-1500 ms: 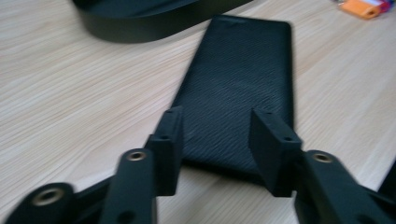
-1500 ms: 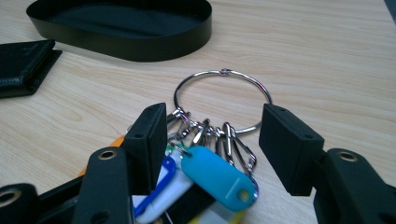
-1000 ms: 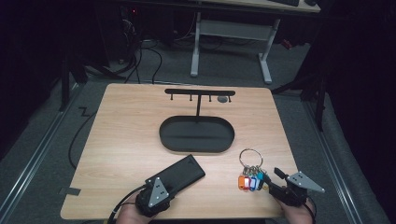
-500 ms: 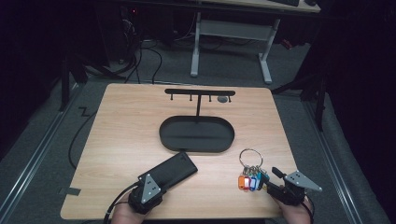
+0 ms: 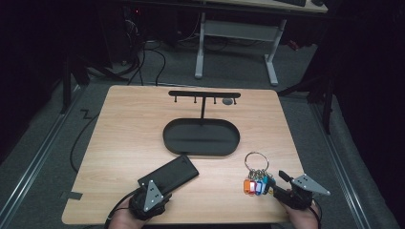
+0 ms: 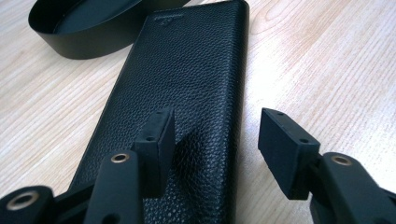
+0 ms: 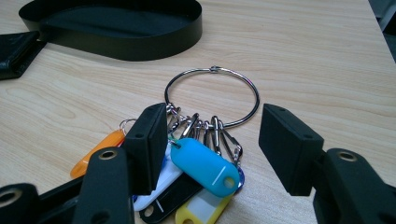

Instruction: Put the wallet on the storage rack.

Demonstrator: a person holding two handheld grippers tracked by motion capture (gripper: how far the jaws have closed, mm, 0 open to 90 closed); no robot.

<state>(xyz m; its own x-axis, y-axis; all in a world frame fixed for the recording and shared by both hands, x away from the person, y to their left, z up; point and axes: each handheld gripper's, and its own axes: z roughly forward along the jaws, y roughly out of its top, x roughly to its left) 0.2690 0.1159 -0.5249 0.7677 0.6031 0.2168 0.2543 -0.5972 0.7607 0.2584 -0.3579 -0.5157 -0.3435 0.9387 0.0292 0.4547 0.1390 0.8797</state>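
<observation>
Your left gripper (image 5: 160, 191) has just been opening its jaws; they stand half apart over the near end of the black wallet (image 5: 168, 175), pressing nothing. That looks like a release, wallet set down at seven o'clock of the tray (image 5: 201, 139). It's grainy black leather, flat. Your right gripper (image 5: 277, 183) waits half open at the key ring (image 5: 256, 173), gripping nothing.

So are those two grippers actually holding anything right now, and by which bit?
Nothing is held. The left gripper has just been opening, its jaws apart over the near end of the black wallet. The right gripper stands open over the key ring's tags.
</observation>
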